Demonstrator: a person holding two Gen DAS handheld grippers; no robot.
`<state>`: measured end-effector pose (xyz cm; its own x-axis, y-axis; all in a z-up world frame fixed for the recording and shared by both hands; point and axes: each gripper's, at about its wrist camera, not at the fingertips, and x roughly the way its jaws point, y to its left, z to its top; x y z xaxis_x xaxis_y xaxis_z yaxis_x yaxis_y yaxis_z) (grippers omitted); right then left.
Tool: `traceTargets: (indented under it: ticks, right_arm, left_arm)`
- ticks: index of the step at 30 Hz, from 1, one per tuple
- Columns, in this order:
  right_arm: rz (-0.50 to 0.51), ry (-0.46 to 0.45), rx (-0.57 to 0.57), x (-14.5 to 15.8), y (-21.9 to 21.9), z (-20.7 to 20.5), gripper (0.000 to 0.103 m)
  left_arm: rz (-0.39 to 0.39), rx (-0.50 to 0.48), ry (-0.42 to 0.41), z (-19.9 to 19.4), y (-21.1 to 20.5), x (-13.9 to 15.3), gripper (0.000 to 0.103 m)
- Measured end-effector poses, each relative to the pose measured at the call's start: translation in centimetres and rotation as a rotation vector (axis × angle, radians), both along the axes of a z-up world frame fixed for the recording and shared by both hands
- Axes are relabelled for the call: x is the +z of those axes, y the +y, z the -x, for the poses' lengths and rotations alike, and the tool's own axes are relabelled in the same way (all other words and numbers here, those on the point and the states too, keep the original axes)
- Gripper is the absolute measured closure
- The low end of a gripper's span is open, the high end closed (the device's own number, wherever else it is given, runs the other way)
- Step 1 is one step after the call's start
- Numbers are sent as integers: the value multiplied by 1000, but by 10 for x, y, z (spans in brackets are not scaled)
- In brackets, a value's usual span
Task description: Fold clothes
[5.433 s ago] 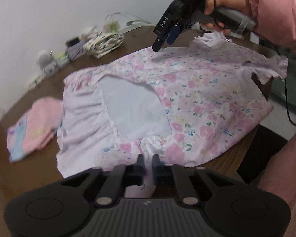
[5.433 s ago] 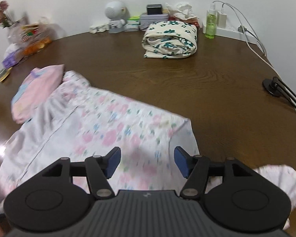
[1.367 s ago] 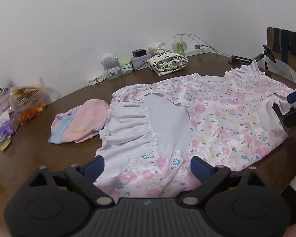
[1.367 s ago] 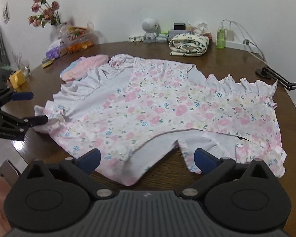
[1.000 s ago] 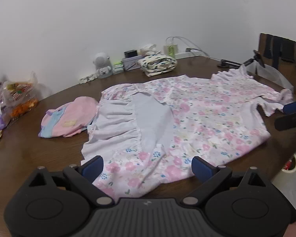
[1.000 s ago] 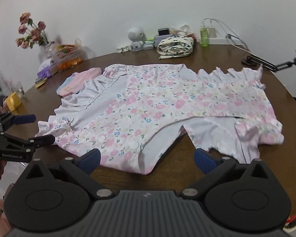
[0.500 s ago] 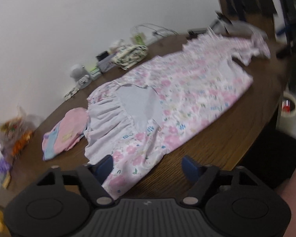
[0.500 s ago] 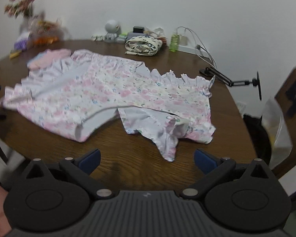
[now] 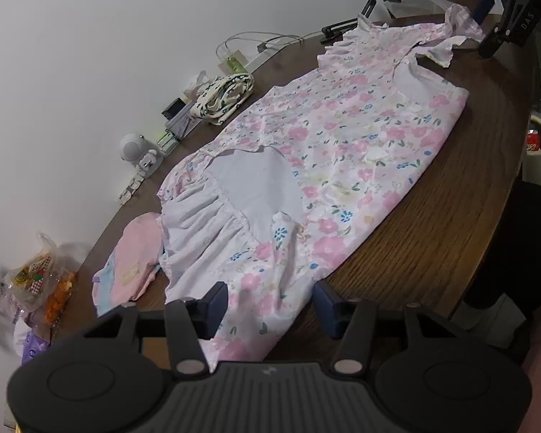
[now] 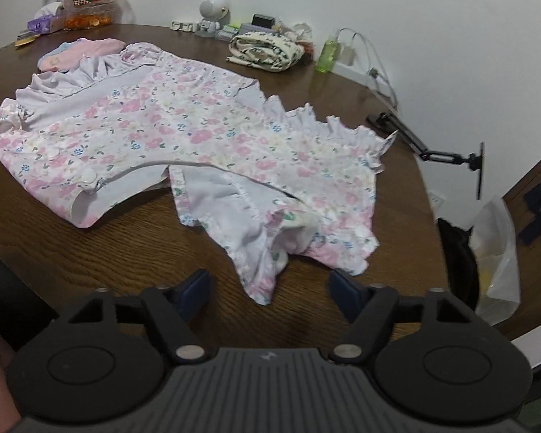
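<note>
A pink floral dress with lilac ruffles (image 9: 342, 144) lies spread flat across the round wooden table (image 9: 432, 238); it also shows in the right wrist view (image 10: 184, 122). My left gripper (image 9: 270, 301) is open, its jaws on either side of the dress's near sleeve corner at the table edge. My right gripper (image 10: 268, 294) is open, just short of the ruffled sleeve (image 10: 263, 252) at the other end. The right gripper also shows in the left wrist view (image 9: 494, 14), beside that far sleeve.
A folded pink garment (image 9: 133, 263) lies beside the dress. A folded floral cloth (image 10: 267, 52), small robot figure (image 10: 212, 14), green bottle (image 10: 330, 54), cables and a phone arm (image 10: 432, 151) stand at the back. Snack bags (image 10: 86, 3) sit far left. A chair (image 10: 537, 195) is at the right.
Both grippers have moved apart and down to opposite ends of the dress, each now close to a sleeve corner. Both jaws have narrowed a little but stay open.
</note>
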<state>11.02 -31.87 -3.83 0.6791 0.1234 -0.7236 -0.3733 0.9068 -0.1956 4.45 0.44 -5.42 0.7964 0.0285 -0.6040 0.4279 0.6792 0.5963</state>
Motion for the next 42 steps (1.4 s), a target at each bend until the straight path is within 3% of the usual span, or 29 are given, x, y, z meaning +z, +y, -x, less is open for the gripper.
traceTargets:
  ticks: [4, 11, 16, 18, 21, 26, 34, 38, 42]
  right_arm:
    - [-85, 21, -27, -2, -7, -2, 52]
    - [-106, 21, -66, -2, -8, -4, 62]
    - [-101, 20, -66, -2, -3, -6, 87]
    - [-98, 15, -71, -1, -2, -6, 93]
    - [-113, 6, -86, 1, -5, -6, 100]
    - [-127, -41, -66, 23, -3, -10, 101]
    - [-15, -116, -18, 59, 8, -75, 102]
    - [25, -78, -34, 53, 9, -127, 102]
    - [45, 8, -63, 28, 7, -170, 102]
  left_arm:
    - [-9, 3, 11, -2, 2, 0, 59]
    - [-15, -36, 33, 2, 5, 0, 67]
    - [-19, -54, 48, 0, 3, -4, 97]
    - [-20, -60, 49, 0, 4, -3, 101]
    - [-13, -63, 38, -1, 5, 3, 103]
    - [-10, -95, -37, -11, 4, 30, 103]
    - [-80, -104, -121, -98, -11, 60, 103]
    - [-115, -68, -94, -161, -17, 52, 103]
    - [-151, -35, 6, -208, -16, 23, 102]
